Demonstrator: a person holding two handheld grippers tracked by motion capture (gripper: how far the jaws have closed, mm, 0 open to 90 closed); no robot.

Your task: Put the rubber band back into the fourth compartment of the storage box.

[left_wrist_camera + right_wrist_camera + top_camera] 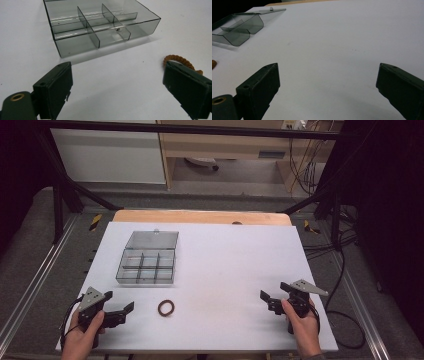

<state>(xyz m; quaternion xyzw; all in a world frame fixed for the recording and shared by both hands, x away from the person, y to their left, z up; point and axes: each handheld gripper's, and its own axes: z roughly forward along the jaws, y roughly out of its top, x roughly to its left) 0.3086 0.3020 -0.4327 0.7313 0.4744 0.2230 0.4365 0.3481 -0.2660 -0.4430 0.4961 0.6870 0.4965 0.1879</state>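
A brown braided hair tie point(166, 308) lies flat on the white board point(225, 265) near its front edge. Behind it stands a smoky clear compartment box point(146, 266) with its lid folded back. My left gripper point(120, 301) rests at the front left, open, with nothing between its fingers. In the left gripper view the jaws point(117, 85) stand wide apart. The hair tie point(178, 60) peeks out behind the right one, and the box point(100, 30) lies ahead. My right gripper point(274, 291) is at the front right, open and empty, its jaws point(328, 82) spread over bare board.
A wooden table edge point(200, 216) shows behind the board. Dark frame bars and cables point(345, 270) run along the right side. In the right gripper view the box point(239, 27) sits far left and the hair tie point(213, 64) touches the left border.
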